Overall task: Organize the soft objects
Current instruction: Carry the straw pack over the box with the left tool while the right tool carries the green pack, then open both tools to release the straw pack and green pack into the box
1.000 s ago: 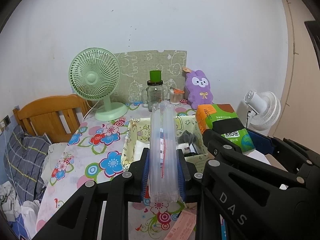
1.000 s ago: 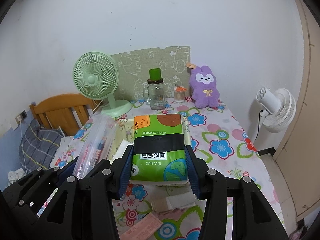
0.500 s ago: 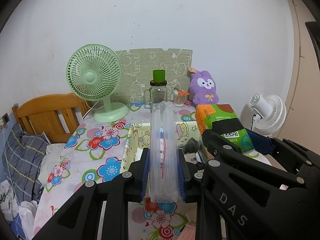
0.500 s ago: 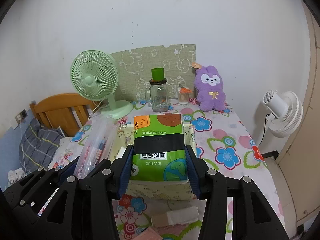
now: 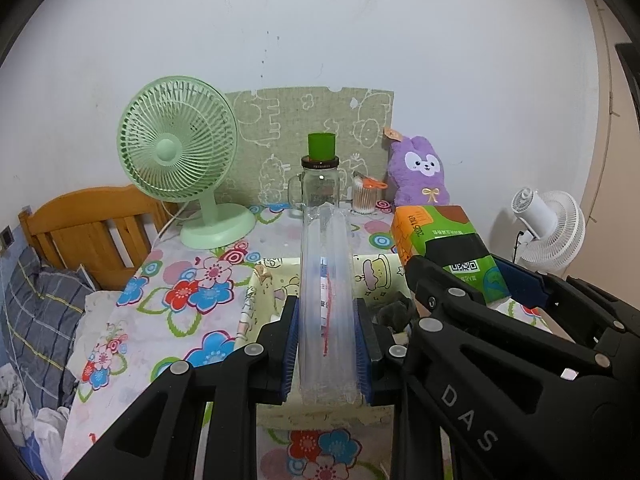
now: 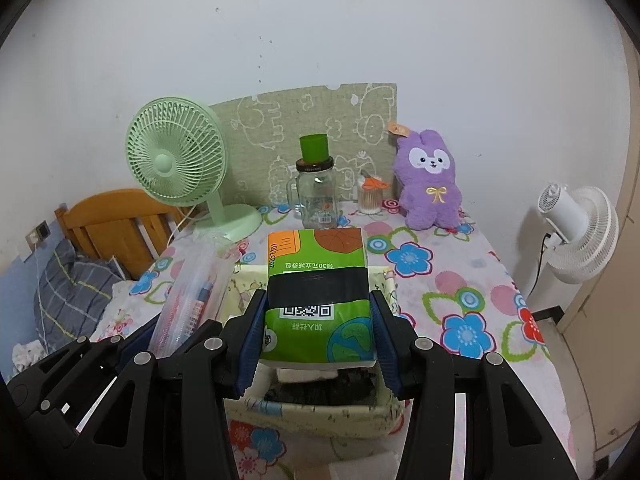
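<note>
A white wall (image 5: 320,32) backs the flower-clothed table (image 6: 460,280), a wooden bedhead (image 5: 92,224) at its left.

green tissue pack (image 6: 318,304) | above fabric bin (image 6: 320,412); clear sleeve (image 5: 328,308) | alongside

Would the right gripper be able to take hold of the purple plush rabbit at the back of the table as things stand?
Probably not yet: the right gripper is shut on the green tissue pack, so its jaws are full. The path over the table to the purple plush rabbit looks free otherwise.
</note>
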{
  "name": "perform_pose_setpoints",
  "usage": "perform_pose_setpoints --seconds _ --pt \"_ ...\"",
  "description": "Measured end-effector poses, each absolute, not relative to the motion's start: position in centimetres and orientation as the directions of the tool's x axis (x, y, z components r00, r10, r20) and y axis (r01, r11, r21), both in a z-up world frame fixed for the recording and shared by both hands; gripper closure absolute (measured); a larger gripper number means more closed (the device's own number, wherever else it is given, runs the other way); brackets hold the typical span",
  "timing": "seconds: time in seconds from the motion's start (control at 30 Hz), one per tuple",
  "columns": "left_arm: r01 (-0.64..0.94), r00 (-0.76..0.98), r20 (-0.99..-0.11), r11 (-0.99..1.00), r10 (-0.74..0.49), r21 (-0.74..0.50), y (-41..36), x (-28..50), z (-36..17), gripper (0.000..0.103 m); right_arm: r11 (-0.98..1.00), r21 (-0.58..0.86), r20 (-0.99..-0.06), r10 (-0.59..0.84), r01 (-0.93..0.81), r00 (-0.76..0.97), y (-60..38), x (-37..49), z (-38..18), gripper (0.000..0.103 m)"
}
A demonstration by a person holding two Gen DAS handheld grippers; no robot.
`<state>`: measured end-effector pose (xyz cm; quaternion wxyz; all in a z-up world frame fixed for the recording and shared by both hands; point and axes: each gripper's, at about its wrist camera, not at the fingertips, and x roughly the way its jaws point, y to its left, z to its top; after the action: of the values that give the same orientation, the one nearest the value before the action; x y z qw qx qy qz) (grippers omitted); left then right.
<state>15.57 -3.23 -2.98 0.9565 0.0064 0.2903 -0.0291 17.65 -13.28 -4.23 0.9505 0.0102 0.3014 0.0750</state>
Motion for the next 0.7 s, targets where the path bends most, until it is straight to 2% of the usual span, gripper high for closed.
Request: perform_pose_setpoints --seconds 0.37,0.7 --pt "0.073 0.803 -0.593 0.997 -0.064 -0.009 -3.1 19.2 -4.9 0.078 0.988 0.084 -0.607 0.151 -0.126 0.780 -13.5 21.2 -6.4 0.050" --pt "0.033 0.753 -0.658 0.999 -0.026 -0.002 -2.1 21.4 -7.4 0.059 0.986 0.080 -0.658 0.160 -0.144 0.736 -12.3 23.6 -9.1 0.050"
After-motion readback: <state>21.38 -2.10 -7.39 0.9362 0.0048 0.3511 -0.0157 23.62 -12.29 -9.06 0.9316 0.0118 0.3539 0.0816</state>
